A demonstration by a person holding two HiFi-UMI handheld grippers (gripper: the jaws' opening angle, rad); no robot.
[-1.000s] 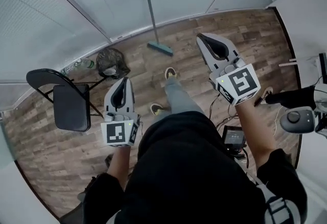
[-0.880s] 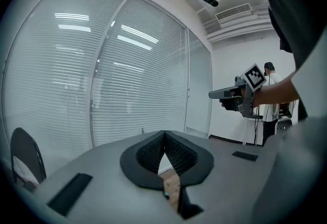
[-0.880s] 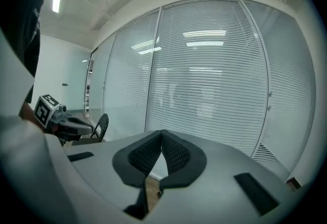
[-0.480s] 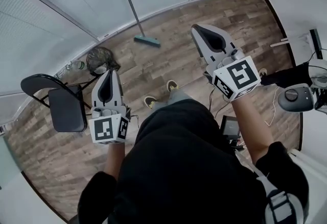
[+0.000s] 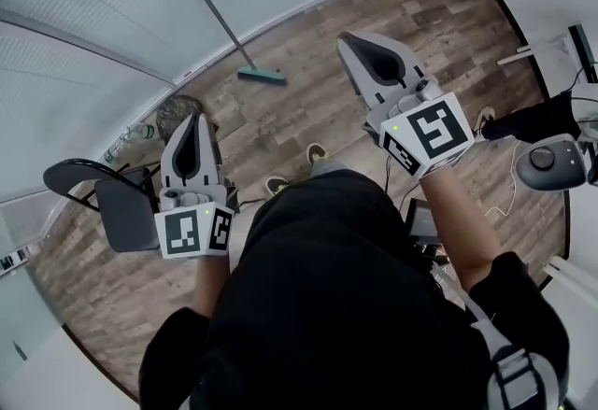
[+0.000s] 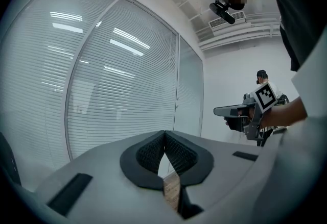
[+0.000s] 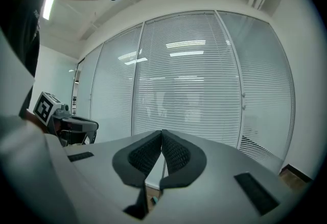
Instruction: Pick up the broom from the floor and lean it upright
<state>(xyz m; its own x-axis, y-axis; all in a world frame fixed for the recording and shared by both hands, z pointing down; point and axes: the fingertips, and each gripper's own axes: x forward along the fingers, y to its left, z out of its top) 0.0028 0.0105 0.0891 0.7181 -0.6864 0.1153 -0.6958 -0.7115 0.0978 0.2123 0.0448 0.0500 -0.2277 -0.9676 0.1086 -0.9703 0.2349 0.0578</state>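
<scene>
Broom [image 5: 220,23] stands slanted, bristles on the floor [image 5: 308,109], handle top against the blinds wall [image 5: 103,16], which props it; task looks done. Left gripper [image 5: 193,123] and right gripper [image 5: 350,44] are pinched closed and empty, well back from broom.

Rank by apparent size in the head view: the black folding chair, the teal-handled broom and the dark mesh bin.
1. Black folding chair, widest area.
2. Teal-handled broom, as long but thin, and farther off.
3. Dark mesh bin, smallest, though the left gripper hides part.
</scene>
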